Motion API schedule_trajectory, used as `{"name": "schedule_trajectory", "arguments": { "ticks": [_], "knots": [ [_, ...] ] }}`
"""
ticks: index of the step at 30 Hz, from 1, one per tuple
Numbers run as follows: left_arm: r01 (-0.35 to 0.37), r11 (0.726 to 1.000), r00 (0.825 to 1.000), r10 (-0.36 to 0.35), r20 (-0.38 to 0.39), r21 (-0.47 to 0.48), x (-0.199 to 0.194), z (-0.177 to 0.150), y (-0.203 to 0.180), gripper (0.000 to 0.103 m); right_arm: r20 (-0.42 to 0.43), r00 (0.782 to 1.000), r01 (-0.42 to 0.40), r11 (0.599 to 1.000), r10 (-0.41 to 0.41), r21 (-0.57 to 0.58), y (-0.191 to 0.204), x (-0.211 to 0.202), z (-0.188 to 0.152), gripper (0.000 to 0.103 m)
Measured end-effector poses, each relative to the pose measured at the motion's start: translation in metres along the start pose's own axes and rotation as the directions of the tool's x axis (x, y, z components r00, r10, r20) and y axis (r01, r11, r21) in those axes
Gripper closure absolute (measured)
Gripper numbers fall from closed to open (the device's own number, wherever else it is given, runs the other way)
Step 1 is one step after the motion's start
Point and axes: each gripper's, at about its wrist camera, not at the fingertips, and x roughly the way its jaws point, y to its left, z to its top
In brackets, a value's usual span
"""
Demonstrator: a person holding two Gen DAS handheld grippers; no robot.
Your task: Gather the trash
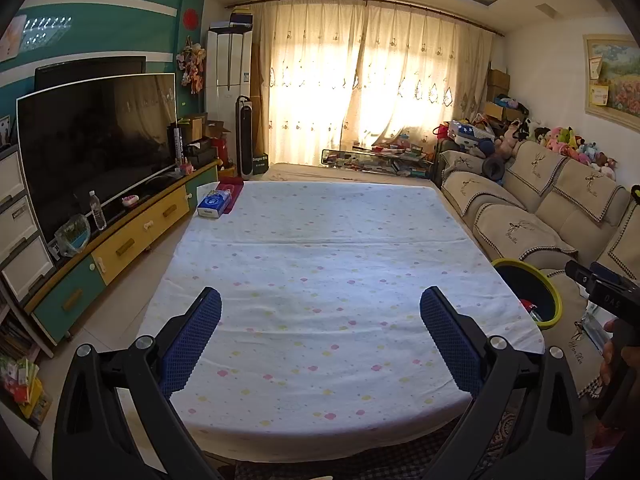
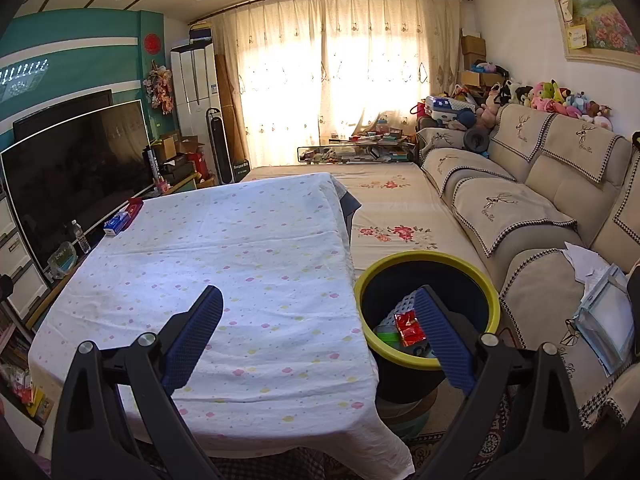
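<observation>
A table under a white dotted cloth (image 1: pixel 320 280) (image 2: pixel 224 264) fills the middle of both views. A black bin with a yellow-green rim (image 2: pixel 424 260) (image 1: pixel 548 276) stands at its right side, by the sofa. Inside the bin lie a red wrapper (image 2: pixel 408 328) and other scraps. My left gripper (image 1: pixel 320 308) hovers open over the near part of the cloth, nothing between its blue pads. My right gripper (image 2: pixel 320 308) is open too, its right finger (image 2: pixel 440 332) over the bin's mouth. The right gripper's body (image 1: pixel 604 292) shows at the edge of the left wrist view.
A blue tissue pack (image 1: pixel 214 204) and a red case (image 1: pixel 232 192) lie at the table's far left corner. A TV (image 1: pixel 96 144) on a low cabinet (image 1: pixel 132 240) lines the left. A beige sofa (image 2: pixel 540 216) with papers (image 2: pixel 608 312) runs along the right.
</observation>
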Motion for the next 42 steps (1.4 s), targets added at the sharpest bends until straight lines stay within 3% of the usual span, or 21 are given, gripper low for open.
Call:
{"name": "schedule_trajectory", "arguments": {
  "ticks": [42],
  "knots": [
    [0.019, 1.000, 0.999, -0.019, -0.031, -0.011, 0.0067, -0.0052, -0.0017, 0.005, -0.018, 1.000, -0.005, 1.000, 0.005, 0.000, 0.0023, 0.0052, -0.0012, 0.011]
  ]
}}
